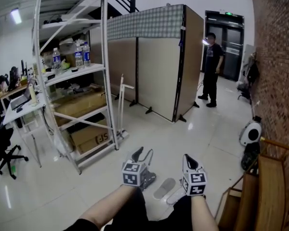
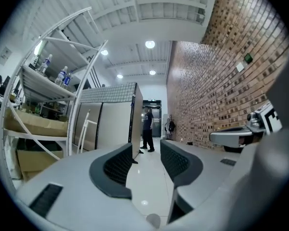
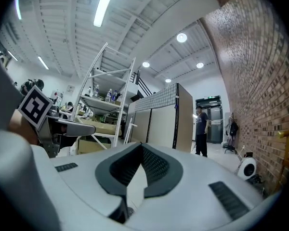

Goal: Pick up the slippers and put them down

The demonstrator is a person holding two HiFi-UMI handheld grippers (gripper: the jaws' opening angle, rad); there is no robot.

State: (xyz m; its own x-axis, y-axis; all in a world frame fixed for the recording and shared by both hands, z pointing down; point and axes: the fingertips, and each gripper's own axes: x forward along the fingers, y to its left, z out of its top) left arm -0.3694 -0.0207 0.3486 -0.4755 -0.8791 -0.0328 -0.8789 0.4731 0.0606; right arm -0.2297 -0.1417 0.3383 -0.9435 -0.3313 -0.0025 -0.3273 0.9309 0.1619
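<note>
Two slippers lie on the pale tiled floor in the head view: a grey slipper (image 1: 164, 187) and a paler one (image 1: 174, 197) partly hidden behind my right gripper. Both grippers are held level above them, pointing into the room. My left gripper (image 1: 145, 153) (image 2: 147, 150) has its jaws apart, with only floor showing between the ribbed pads. My right gripper (image 1: 188, 159) (image 3: 142, 148) has its tips touching, with nothing between them. Neither gripper touches a slipper. Each gripper also shows at the edge of the other's view.
A white metal rack (image 1: 105, 66) with bottles and cardboard boxes stands on the left. Beyond it is a beige partition (image 1: 156, 71), with a person (image 1: 213, 71) near the far door. Wooden furniture (image 1: 267, 186) and a brick wall (image 1: 279, 57) are at the right; an office chair (image 1: 5, 150) is far left.
</note>
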